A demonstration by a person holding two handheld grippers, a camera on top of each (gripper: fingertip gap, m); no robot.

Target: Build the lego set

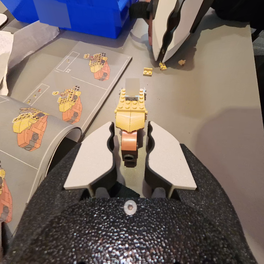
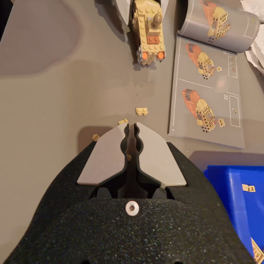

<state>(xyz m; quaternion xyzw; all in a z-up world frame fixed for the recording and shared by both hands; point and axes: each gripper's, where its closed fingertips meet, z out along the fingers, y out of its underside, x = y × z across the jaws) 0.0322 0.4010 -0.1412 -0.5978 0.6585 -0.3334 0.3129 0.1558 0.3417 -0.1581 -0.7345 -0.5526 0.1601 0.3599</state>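
The tan and brown lego model (image 1: 130,114) lies on the grey table (image 1: 200,128), its brown nose toward me. My left gripper (image 1: 130,122) is open, with one jaw on each side of the model's nose. The model also shows at the top of the right wrist view (image 2: 148,32). My right gripper (image 2: 132,125) is nearly closed on a small tan piece (image 2: 129,157) held deep between the fingers. Its tips (image 1: 161,60) hover just above a loose tan piece (image 1: 162,67). A tan two-stud plate (image 1: 147,71) and another small tan piece (image 1: 182,62) lie nearby.
The open instruction booklet (image 1: 85,85) lies left of the model, with one page curled up. A blue bin (image 1: 92,17) stands at the back left and holds tan parts (image 2: 248,188). White paper (image 2: 255,57) lies beyond the booklet. The table's edge (image 1: 252,85) runs along the right. There is about 15 cm between the tips of the two grippers.
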